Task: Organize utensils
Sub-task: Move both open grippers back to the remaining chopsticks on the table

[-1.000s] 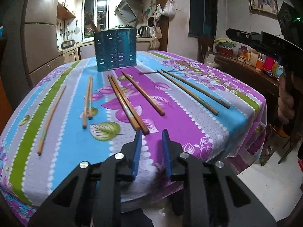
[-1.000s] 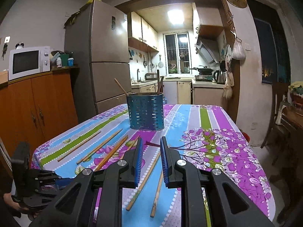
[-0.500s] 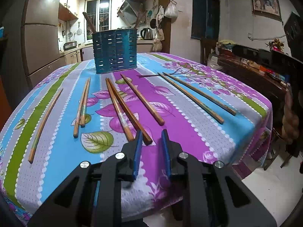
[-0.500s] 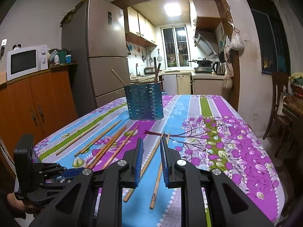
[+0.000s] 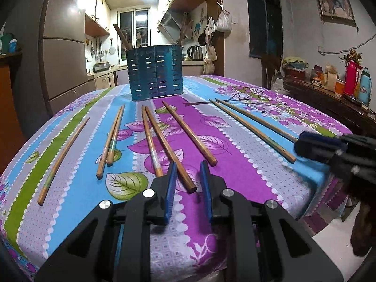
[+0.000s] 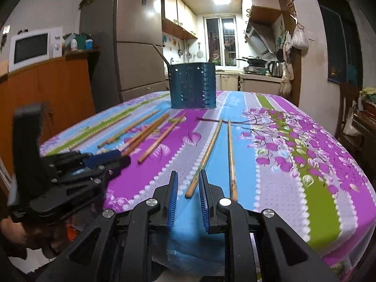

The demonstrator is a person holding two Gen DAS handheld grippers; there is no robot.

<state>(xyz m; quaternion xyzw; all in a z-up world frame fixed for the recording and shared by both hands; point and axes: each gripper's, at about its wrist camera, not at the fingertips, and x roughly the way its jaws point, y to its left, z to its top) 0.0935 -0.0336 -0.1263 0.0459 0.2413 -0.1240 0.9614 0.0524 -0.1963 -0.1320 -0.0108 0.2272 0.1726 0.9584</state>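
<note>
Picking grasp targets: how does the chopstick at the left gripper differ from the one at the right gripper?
The chopstick at the left gripper is dark brown; the chopstick at the right gripper is paler with a greenish band near its end. The dark one lies close beside another chopstick; the pale one's neighbour lies apart. Both lie flat on the tablecloth, near end between open jaws, ungripped.

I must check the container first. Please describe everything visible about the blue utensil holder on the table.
The blue utensil holder is an upright, box-like container, seemingly metal, its walls pierced with rows of small slots that let light through. It stands on the floral tablecloth at the far side, beyond the loose chopsticks, none visibly touching it. A few wooden sticks already lean inside it. No tongs touch it.
</note>
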